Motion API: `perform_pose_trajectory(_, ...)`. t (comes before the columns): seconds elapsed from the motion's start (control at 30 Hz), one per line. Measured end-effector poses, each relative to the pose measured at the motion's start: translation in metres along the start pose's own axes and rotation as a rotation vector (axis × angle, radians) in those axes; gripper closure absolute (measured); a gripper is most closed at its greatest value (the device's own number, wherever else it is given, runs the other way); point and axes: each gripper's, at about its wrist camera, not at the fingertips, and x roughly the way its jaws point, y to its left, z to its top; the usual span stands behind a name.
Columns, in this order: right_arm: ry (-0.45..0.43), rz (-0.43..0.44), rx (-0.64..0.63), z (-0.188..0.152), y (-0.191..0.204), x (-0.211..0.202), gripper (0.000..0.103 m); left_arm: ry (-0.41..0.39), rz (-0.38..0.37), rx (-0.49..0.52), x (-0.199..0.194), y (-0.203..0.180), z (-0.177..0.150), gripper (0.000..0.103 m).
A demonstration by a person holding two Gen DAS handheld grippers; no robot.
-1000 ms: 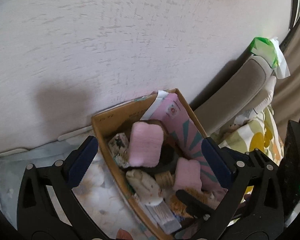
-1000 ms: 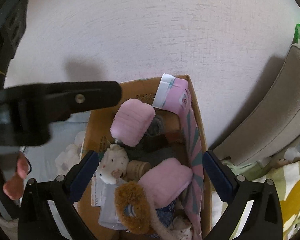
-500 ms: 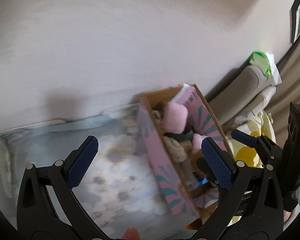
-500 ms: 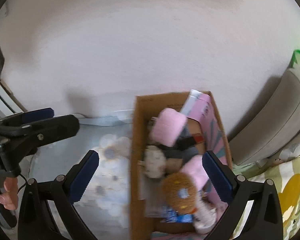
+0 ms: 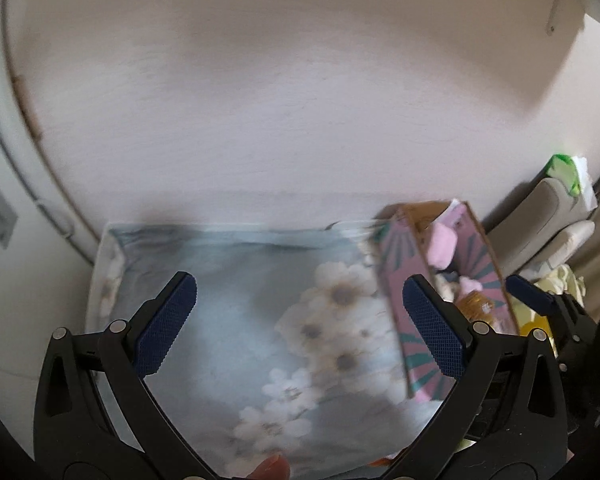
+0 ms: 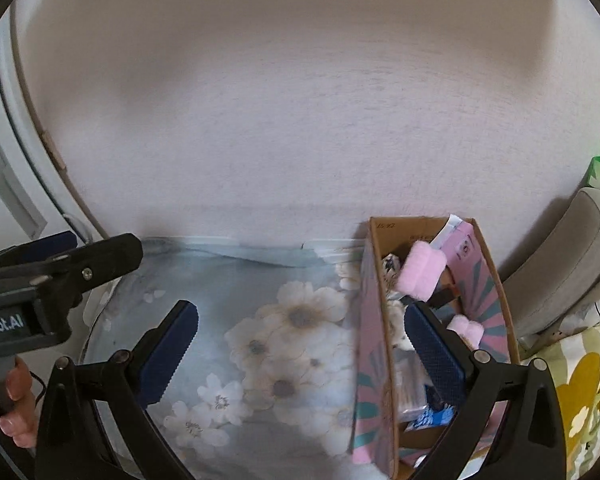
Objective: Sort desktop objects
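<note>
Both the left tool [image 5: 300, 320] and right tool [image 6: 300, 350] gape wide, empty, above the floral-clothed surface [image 6: 260, 320]; the cluttered cardboard box [image 6: 380, 320] stands beside the grey cushion [image 6: 560, 272].

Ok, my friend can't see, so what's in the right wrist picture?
A cardboard box with pink patterned sides, packed with small things like two fluffy pink items, stands on a blue flowered cloth against a white wall. The right gripper hangs empty with jaws open, and the left gripper shows at the left edge.
</note>
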Motion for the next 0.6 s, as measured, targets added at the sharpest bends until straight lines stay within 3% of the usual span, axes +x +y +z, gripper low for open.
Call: perform_pose_trajectory(0.6,0.028,-0.031,-0.023,-0.020,0.021,-0.001,0.000,0.015,0.043,-0.029,-0.011,0.024,-0.026,0.000)
